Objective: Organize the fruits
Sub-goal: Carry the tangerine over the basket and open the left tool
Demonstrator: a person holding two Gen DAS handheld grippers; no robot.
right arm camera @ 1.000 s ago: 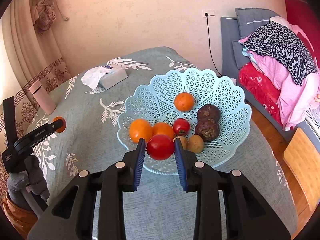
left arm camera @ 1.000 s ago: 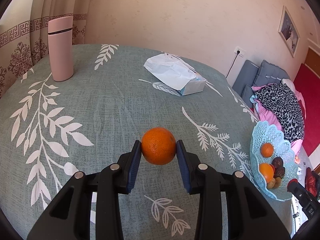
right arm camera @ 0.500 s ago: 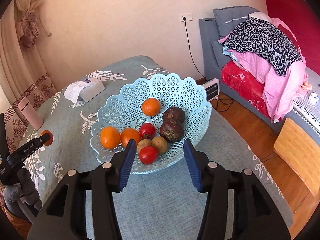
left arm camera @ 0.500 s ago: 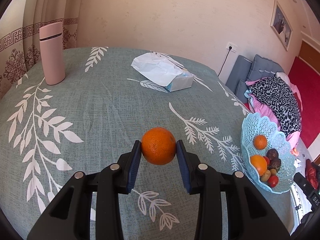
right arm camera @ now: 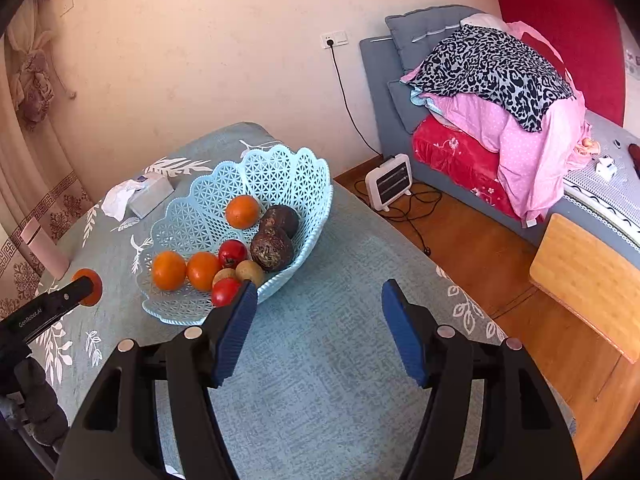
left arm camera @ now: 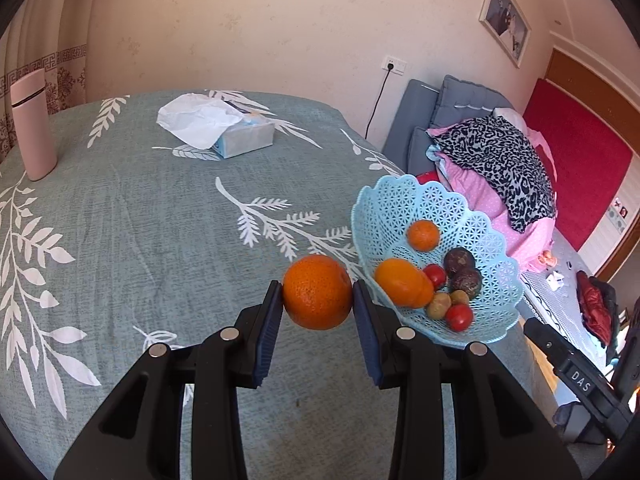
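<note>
I am in the carry-and-place step of sorting the fruit. The left gripper [left arm camera: 318, 300] has its fingers pinching an orange [left arm camera: 318, 292] from both sides; the fruit is clear of the tabletop [left arm camera: 140, 248] and sits just beside the near-left rim of the light blue basket [left arm camera: 400, 196]. The right gripper [right arm camera: 316, 328] is empty: its fingers are spread and its jaws are opening, with only bare tablecloth between them, and it stands just to the right of the basket [right arm camera: 280, 168]. In the right wrist view the basket holds three oranges, two red tomatoes [right arm camera: 232, 252], two dark round fruits [right arm camera: 272, 248] and two small tan fruits [right arm camera: 250, 272]; one tomato [right arm camera: 225, 291] lies at the near rim, just beside the right gripper's left finger. I judge that the right side has finished its placement and the orange is the piece now in hand. The next move calls for bringing the left gripper over the rim, lowering the orange into an unoccupied part of the basket floor, the far-left area looking freest, and only then parting the fingers. The scalloped rim is a catch hazard, and a round fruit released high may roll or strike the fruit already inside. A tissue box [left arm camera: 244, 140] and a pink flask [left arm camera: 34, 128] stand well apart from the work.
</note>
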